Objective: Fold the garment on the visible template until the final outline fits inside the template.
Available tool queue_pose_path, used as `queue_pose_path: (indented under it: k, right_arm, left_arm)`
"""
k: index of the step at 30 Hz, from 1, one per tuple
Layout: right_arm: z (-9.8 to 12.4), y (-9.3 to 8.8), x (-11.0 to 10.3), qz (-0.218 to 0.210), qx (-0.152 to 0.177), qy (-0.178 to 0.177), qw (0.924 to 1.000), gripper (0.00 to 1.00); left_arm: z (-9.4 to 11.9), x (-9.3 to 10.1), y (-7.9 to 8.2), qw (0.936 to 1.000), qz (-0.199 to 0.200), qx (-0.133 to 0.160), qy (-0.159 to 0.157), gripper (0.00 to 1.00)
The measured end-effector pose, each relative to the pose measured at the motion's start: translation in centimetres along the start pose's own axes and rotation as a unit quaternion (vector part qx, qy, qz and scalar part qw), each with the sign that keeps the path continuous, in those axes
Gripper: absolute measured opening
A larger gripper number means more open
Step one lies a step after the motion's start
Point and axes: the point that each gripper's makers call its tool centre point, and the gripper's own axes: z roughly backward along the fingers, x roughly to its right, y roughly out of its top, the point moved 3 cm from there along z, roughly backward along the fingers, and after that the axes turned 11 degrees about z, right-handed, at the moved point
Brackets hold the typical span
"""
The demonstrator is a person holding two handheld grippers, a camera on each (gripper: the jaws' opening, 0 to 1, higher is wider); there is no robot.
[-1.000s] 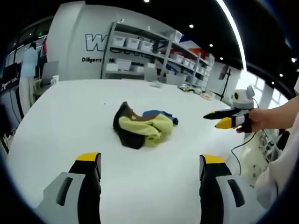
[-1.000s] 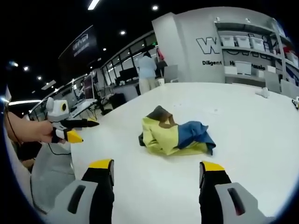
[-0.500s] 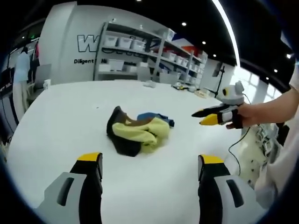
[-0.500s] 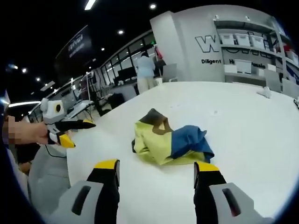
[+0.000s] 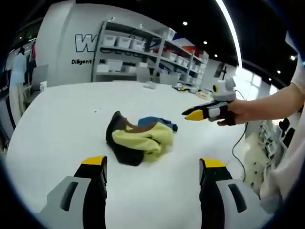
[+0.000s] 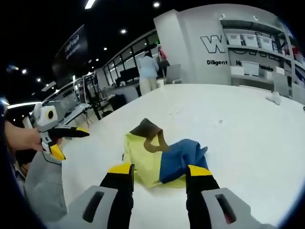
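The garment (image 5: pixel 138 138), a crumpled yellow, blue and brown heap, lies on the wide white table (image 5: pixel 62 119) just ahead of the right gripper (image 6: pixel 158 172), whose jaws gape empty. The left gripper (image 5: pixel 152 164) hangs farther back, open, holding nothing. Behind: shelving (image 5: pixel 143 52), a lettered wall (image 6: pixel 224 45), a standing person (image 6: pixel 148 71).

On a broad white table (image 5: pixel 62 114) lies a crumpled garment (image 5: pixel 139 140) in yellow, dark brown and blue, bunched in a heap near the middle. The left gripper (image 5: pixel 151 167) rises from the bottom edge, its two yellow-tipped jaws spread wide apart, short of the cloth and touching nothing. The right gripper (image 5: pixel 190 114) comes in from the right, held in a person's hand (image 5: pixel 236 112), its tips pointing toward the garment and above the table. Behind stand shelves (image 5: pixel 143 57) with white bins.
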Motion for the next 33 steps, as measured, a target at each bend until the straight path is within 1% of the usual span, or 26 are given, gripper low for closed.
queue_pose_path:
  k: [3,5,8,15,17,18,20,22,24,29,33]
  right_arm:
    - [-1.0,0.5,1.0,0.002,0.001,-0.004,1.0000,0.27]
    - [-1.6,0.6,1.5,0.003,-0.002,-0.005,1.0000,0.24]
    - [-2.4,0.5,2.0,0.008,-0.010,-0.003,0.9999,0.21]
    - [-4.0,0.0,2.9,0.010,-0.021,-0.003,0.9997,0.06]
    - [-4.5,-0.1,2.8,0.013,-0.024,0.001,0.9996,0.05]
    - [-4.8,-0.4,2.9,0.015,-0.030,0.002,0.9994,0.04]
    - [-5.2,-0.7,3.1,0.016,-0.039,-0.002,0.9991,0.03]
    - [-5.4,-0.8,3.2,0.016,-0.040,-0.003,0.9991,0.03]
    - [-5.7,-1.2,3.3,0.016,-0.050,-0.003,0.9986,0.03]
    - [-6.2,-2.1,3.6,0.018,-0.071,-0.007,0.9973,0.03]
    - [-6.5,-2.6,3.9,0.017,-0.079,-0.006,0.9967,0.02]
  left_arm:
    - [-0.2,-0.5,0.1,1.0000,0.000,-0.003,0.000,0.74]
    - [-0.4,-0.8,0.2,1.0000,0.002,-0.004,0.001,0.73]
    - [-0.6,-1.0,0.3,1.0000,0.002,-0.005,0.000,0.72]
    - [-1.6,-1.5,1.0,0.9999,-0.005,-0.011,-0.005,0.67]
    - [-1.9,-1.8,1.5,0.9999,-0.009,-0.012,-0.006,0.67]
    - [-2.1,-1.9,1.7,0.9998,-0.011,-0.012,-0.007,0.67]
    - [-2.5,-2.2,2.1,0.9998,-0.015,-0.013,-0.009,0.67]
    - [-2.8,-2.4,2.5,0.9997,-0.019,-0.014,-0.010,0.67]
    - [-3.2,-2.7,3.2,0.9996,-0.022,-0.012,-0.013,0.66]
    - [-4.1,-3.4,4.8,0.9994,-0.027,-0.005,-0.019,0.65]
    - [-4.6,-4.0,5.6,0.9996,-0.018,0.006,-0.023,0.64]
